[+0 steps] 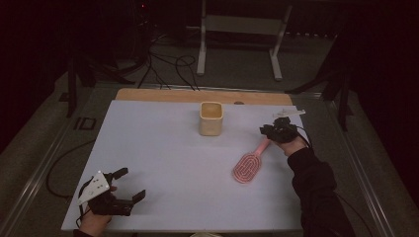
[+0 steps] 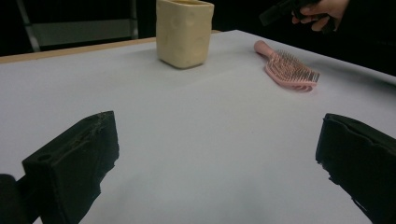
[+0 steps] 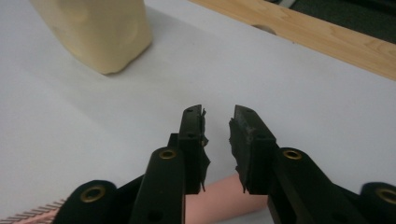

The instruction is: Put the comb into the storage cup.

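A pink hairbrush (image 1: 248,167) lies bristles up on the white mat, right of centre, its handle pointing to the far right. My right gripper (image 1: 271,131) hovers just over the handle's end. In the right gripper view its jaws (image 3: 217,119) stand a narrow gap apart, with the pink handle (image 3: 219,196) crossing underneath them, not between the pads. A cream cup (image 1: 211,118) stands upright at the far middle. My left gripper (image 1: 132,183) rests near the front left corner, wide open and holding nothing; its view takes in the cup (image 2: 184,32) and the brush (image 2: 289,67).
The white mat (image 1: 163,148) covers most of the table, with a wooden strip (image 1: 188,95) bare along the far edge. Beyond the table, cables (image 1: 168,64) lie on the floor by a white metal frame (image 1: 202,44).
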`<state>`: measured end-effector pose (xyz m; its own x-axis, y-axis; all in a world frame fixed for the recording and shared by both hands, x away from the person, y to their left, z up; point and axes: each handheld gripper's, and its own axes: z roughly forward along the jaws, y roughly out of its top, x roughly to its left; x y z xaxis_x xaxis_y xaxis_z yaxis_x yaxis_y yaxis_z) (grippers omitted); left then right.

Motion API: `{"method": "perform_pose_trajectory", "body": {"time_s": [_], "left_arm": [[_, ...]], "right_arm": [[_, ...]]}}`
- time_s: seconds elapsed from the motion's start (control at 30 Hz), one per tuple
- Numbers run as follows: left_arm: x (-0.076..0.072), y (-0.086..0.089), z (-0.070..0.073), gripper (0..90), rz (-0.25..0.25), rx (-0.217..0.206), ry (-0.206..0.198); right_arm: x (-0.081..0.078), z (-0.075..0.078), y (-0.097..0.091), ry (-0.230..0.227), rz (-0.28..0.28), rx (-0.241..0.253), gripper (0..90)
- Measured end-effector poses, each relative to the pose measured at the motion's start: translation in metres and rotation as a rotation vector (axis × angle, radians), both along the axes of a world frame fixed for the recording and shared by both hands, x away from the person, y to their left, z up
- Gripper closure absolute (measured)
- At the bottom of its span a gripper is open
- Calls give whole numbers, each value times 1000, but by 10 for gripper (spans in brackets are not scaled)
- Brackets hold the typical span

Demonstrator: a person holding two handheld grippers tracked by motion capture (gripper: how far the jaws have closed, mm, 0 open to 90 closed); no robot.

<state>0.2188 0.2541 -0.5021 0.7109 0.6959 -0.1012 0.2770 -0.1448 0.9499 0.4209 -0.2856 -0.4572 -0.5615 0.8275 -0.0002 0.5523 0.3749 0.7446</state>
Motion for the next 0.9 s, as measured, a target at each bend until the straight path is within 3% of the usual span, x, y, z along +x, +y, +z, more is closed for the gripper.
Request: {"method": "perform_pose_trajectory", "body": {"time_s": [0.37, 0.73, 0.9], "left_arm": [[1, 0, 0, 1, -3, 0, 3], [1, 0, -1, 1, -5, 1, 1], [1, 0, -1, 1, -6, -1, 2]], "right_arm": [[13, -11, 3, 46, -37, -54, 896], [29, -22, 7, 108, -70, -137, 900], [34, -26, 9, 132, -60, -170, 900]]}}
